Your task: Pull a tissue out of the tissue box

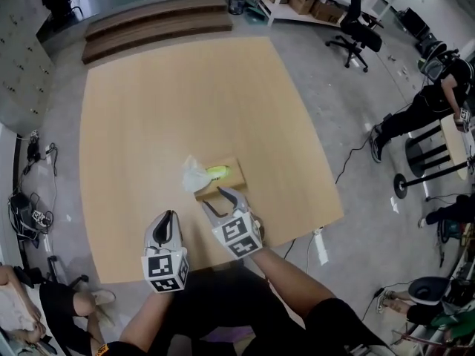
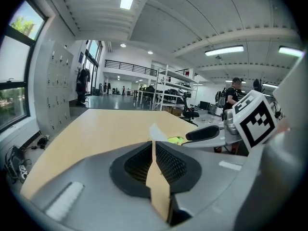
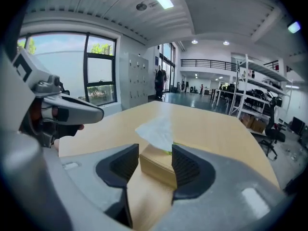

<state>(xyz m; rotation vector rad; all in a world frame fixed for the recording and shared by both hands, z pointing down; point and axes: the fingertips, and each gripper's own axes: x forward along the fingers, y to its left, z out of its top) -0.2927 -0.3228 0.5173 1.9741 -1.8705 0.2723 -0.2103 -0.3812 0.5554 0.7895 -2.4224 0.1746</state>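
Observation:
A tan tissue box [image 1: 228, 182] with a yellow-green opening lies on the wooden table [image 1: 185, 102], toward its near edge. A white tissue [image 1: 194, 175] sticks up from the box's left end. My right gripper [image 1: 223, 196] is open just short of the box's near side, and in the right gripper view the box [image 3: 155, 166] and tissue [image 3: 156, 129] show between the spread jaws without touching the pads. My left gripper [image 1: 165, 225] hovers left of the right one, nearer to me, shut with nothing in it. The left gripper view shows the tissue [image 2: 157, 133] beyond its tips.
The table's near edge [image 1: 223, 262] runs just under both grippers. On the floor to the right are an office chair [image 1: 358, 32] and a person in black [image 1: 423, 102]. Wooden steps [image 1: 159, 24] lie beyond the far edge, and cables [image 1: 30, 206] at the left.

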